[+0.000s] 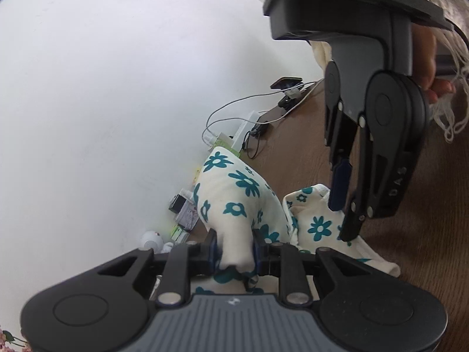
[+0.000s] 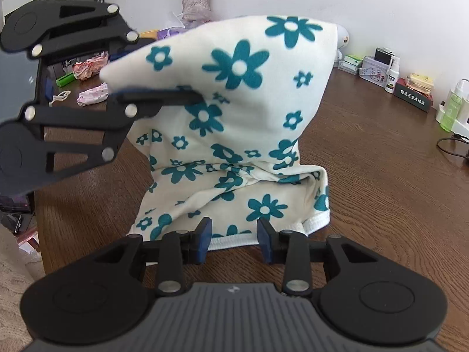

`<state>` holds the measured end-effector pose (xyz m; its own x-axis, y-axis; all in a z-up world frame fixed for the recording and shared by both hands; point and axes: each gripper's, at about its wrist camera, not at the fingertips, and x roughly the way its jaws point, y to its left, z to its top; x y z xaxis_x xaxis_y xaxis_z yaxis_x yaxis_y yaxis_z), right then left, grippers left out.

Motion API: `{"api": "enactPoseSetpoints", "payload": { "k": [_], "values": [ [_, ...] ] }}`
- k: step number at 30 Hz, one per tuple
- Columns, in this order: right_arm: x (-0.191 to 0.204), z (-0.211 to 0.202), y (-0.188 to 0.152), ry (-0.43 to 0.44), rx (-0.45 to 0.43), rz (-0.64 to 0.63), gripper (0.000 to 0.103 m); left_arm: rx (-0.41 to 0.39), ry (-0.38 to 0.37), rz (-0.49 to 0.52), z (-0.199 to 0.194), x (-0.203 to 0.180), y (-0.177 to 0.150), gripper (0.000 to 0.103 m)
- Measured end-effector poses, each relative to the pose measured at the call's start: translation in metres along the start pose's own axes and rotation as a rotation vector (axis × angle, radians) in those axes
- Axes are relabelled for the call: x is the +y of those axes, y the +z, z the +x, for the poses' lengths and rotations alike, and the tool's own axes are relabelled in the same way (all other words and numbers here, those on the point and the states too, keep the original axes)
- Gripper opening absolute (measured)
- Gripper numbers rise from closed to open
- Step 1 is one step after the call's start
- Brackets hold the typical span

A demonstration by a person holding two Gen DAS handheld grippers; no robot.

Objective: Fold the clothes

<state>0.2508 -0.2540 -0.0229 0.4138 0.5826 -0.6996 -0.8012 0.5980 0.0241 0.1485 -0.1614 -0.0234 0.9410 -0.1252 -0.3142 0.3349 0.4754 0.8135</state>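
Left tongs (image 1: 234,252) lift the floral garment (image 2: 234,94) for folding.
They are clamped on a fold; right tongs (image 2: 234,239) gape empty at its hem (ready to grab) above the counter (image 2: 381,176).

The left gripper (image 1: 234,252) pinches a bunched fold of the cream garment with teal flowers (image 1: 234,196) between its 2 blue-padded fingers (image 1: 255,253), lifting it off the brown wooden table (image 1: 410,249). At right, the right gripper (image 1: 346,202) points down onto another part of the same cloth. Far along the white wall (image 1: 102,102) lie white cables (image 1: 234,114) and small boxes (image 1: 184,211).
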Motion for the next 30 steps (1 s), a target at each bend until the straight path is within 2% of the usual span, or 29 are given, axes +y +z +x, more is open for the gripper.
{"api": "enactPoseSetpoints", "payload": {
  "k": [8,11,14,17,20,24,27,30],
  "values": [
    [-0.025,-0.05,-0.022,-0.1,-0.05,0.101,0.035,-0.017,-0.14,0.096,0.0,-0.043,0.007,0.023],
    [-0.03,-0.074,-0.021,-0.085,-0.11,0.138,0.035,-0.006,-0.169,0.121,0.004,-0.053,0.007,0.025],
    [-0.029,-0.088,-0.015,-0.032,-0.186,0.16,0.035,-0.005,-0.185,0.132,0.004,-0.06,0.008,0.027],
    [-0.022,-0.076,-0.003,-0.02,-0.19,0.103,0.035,-0.011,-0.193,0.13,0.001,-0.063,0.007,0.031],
    [-0.017,-0.044,0.01,-0.039,-0.135,0.054,0.035,-0.037,-0.213,0.105,-0.006,-0.061,0.002,0.035],
    [-0.011,-0.016,0.006,-0.042,-0.079,0.045,0.034,-0.051,-0.298,-0.018,-0.016,-0.041,-0.011,0.036],
    [-0.007,-0.013,0.004,-0.034,-0.088,0.052,0.035,-0.088,-0.392,-0.196,-0.029,-0.011,-0.026,0.036],
    [-0.002,-0.01,0.004,-0.045,-0.087,0.048,0.035,-0.106,-0.447,-0.397,-0.039,0.025,-0.036,0.04]
  ]
}}
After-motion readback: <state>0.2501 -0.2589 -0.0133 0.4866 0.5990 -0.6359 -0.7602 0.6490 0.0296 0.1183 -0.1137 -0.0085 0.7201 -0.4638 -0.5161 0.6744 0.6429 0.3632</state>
